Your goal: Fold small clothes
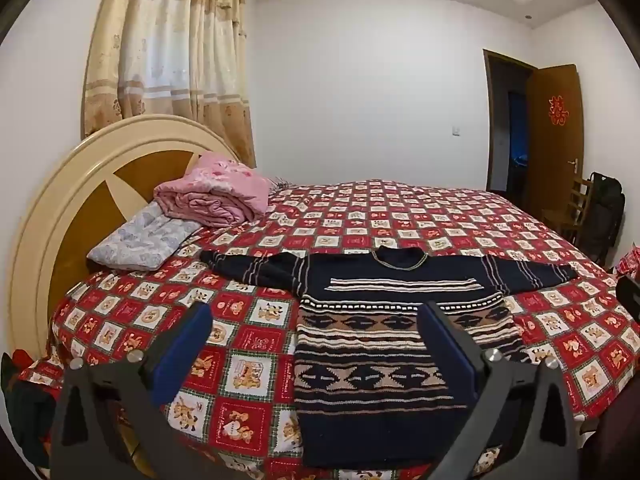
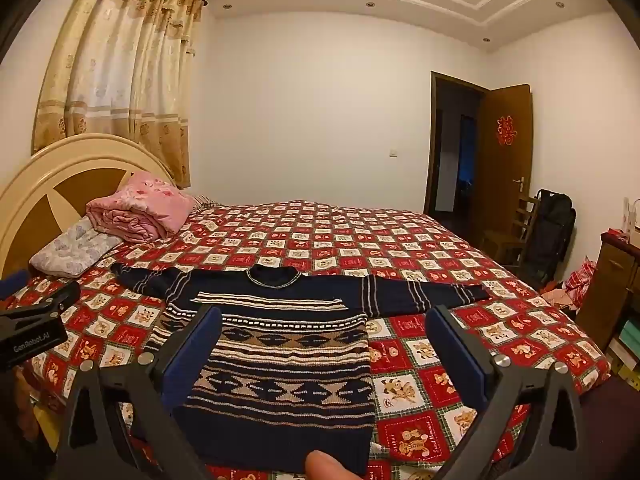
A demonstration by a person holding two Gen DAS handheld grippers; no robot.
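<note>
Navy patterned sweater [image 1: 384, 344] laid flat, front up, on red checked bedsheet [image 1: 248, 360], both sleeves spread sideways, collar pointing away from cameras, hem at near bed edge. Not yet folded.

Left gripper [image 1: 316, 320] hovering above near edge, jaws spread wide, nothing between pads; left blue pad [image 1: 188, 344] over bare sheet, right pad over sweater's right half. No contact with fabric visible.

Right gripper [image 2: 324, 324] likewise wide apart and empty, hovering over sweater's lower body; right blue pad [image 2: 460, 344] over sheet just beside sweater. Fingertip [image 2: 328, 466] visible at bottom edge of right wrist view. Left gripper body at far left of that view.

Folded pink quilt [image 1: 216, 192] on grey pillow [image 1: 140, 240] near headboard [image 1: 60, 200], well apart from sweater. Curtain [image 1: 172, 52] behind, open door [image 1: 554, 136] at far right.
</note>
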